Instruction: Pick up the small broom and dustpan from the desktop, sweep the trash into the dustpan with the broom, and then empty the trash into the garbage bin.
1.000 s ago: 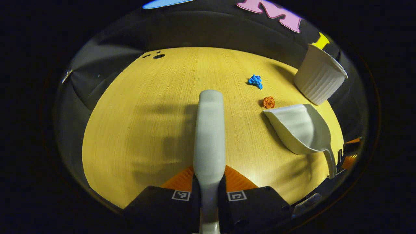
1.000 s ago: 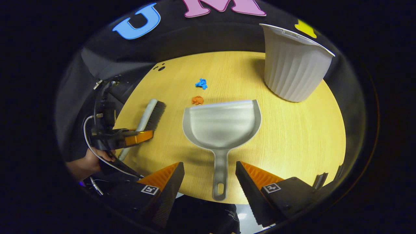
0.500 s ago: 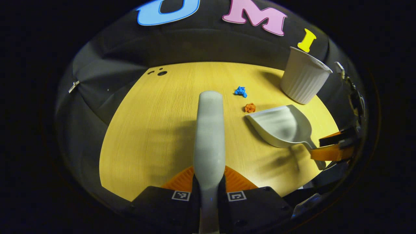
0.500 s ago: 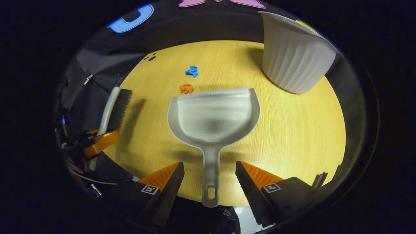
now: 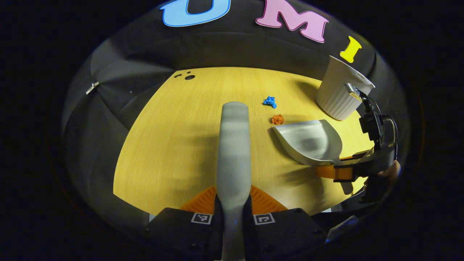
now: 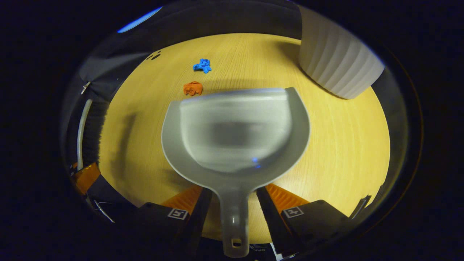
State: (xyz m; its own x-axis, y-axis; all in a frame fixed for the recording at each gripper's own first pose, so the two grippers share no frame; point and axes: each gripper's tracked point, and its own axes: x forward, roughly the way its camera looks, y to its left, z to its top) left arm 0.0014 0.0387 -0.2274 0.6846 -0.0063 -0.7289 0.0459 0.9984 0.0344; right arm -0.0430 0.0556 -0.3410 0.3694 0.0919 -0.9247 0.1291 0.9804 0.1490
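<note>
Closing in on the dustpan [image 6: 235, 134] handle, right gripper [image 6: 232, 203] jaws now flanking it, grip uncertain; left gripper [image 5: 233, 203] clenched on broom [image 5: 233, 145] above bench [image 5: 174, 137]; trash [image 5: 277, 119] unswept.

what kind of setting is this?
Likely a staged recording booth, not a home: a bare wooden desktop ringed by black cloth, holding just a dustpan, a white garbage bin and two paper scraps.

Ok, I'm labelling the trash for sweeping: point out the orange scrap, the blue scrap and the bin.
orange scrap [image 6: 193, 88], right gripper view, its crumpled middle.
blue scrap [image 6: 202, 65], right gripper view, its middle.
bin [image 5: 339, 98], left gripper view, its ribbed side wall.
</note>
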